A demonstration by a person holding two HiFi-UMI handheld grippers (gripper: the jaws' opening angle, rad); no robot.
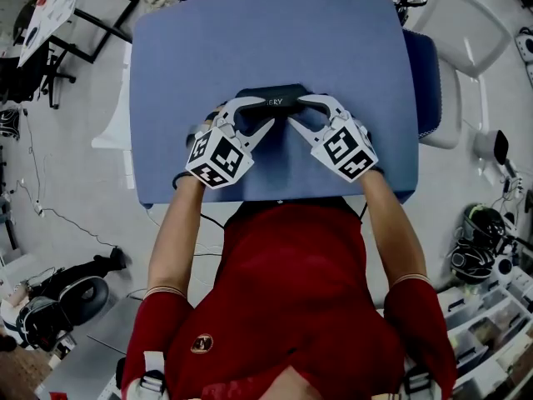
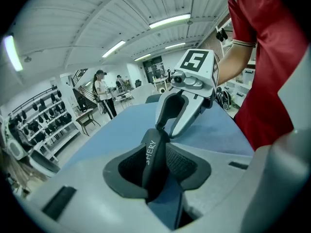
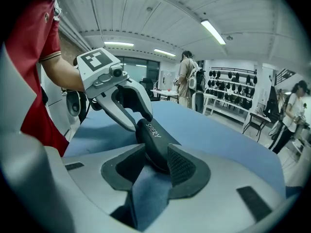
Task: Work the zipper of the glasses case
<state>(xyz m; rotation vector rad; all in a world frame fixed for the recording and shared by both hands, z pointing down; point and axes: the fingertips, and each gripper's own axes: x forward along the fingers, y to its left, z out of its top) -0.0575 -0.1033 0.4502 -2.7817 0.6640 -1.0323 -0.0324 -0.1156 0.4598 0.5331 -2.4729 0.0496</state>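
- Left hand-held gripper point(image 1: 268, 112): jaws stood apart, straddling the left end of the glasses case point(image 1: 279, 94). In the left gripper view the case end sat edge-up between the pads point(image 2: 187, 164), close to both but not clamped.
- Right hand-held gripper point(image 1: 293, 110): jaws likewise apart, around the case's right end. In the right gripper view the case lay against the ribbed pad point(image 3: 182, 166).
- Glasses case: dark and closed, it lay flat at the middle of the blue tabletop point(image 1: 275, 40), between the two gripper tips.
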